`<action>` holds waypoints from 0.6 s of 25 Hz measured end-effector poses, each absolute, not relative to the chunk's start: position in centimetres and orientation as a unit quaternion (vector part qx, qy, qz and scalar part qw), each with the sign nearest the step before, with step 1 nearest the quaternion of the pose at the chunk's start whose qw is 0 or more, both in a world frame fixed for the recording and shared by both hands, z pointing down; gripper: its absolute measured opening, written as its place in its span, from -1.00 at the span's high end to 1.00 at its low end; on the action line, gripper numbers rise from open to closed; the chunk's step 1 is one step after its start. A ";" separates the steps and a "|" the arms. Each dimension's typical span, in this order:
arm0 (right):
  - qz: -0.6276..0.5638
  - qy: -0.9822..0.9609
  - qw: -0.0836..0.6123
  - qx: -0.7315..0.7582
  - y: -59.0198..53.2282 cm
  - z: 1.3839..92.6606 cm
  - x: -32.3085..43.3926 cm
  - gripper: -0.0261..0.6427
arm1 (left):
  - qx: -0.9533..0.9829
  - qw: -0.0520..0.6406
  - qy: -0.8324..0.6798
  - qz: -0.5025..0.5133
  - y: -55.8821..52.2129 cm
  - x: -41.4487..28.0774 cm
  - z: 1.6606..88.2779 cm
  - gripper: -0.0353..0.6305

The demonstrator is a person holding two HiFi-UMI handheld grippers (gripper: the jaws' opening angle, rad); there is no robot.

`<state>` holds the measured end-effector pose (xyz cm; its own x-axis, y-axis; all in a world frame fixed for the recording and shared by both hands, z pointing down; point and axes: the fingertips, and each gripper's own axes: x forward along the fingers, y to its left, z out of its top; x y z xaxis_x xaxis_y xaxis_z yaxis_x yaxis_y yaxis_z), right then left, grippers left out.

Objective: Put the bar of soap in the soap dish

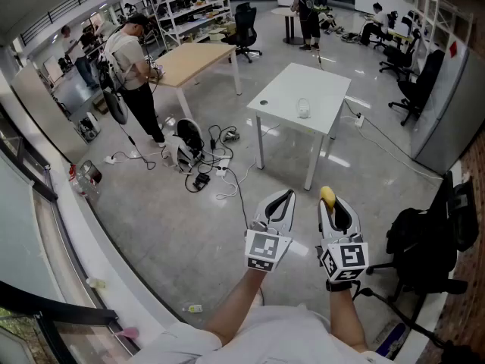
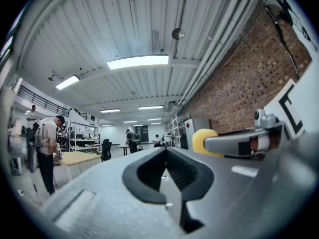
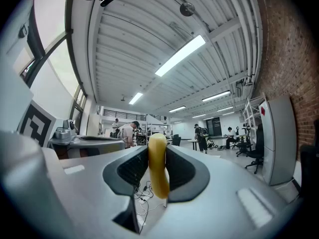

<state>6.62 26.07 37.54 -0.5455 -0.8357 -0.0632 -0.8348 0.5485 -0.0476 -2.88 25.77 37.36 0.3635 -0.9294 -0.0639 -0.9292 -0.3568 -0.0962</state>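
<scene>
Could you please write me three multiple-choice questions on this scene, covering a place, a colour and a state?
1. Where is the bar of soap?
A. in a sink
B. between the jaws of the right gripper
C. in a drawer

2. What colour is the bar of soap?
A. blue
B. white
C. yellow

3. What is the left gripper doing?
A. gripping the bar of soap
B. holding nothing
C. gripping a cup

Answers:
1 B: the right gripper view shows the pads pressed on the soap.
2 C: it is yellow in every view.
3 B: the left gripper view shows nothing between its jaws.
</scene>
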 end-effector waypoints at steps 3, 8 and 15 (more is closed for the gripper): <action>-0.007 0.882 0.043 -0.470 25.9 37.9 6.2 0.59 | -0.825 0.063 0.562 0.002 25.8 -2.6 37.2 0.89; -0.009 0.882 0.049 -0.469 26.2 37.5 6.2 0.59 | -0.818 0.066 0.571 0.009 26.3 -2.9 36.8 0.89; -0.018 0.874 0.045 -0.483 27.1 37.9 9.1 0.59 | -0.830 0.074 0.552 0.018 27.1 0.0 36.9 0.89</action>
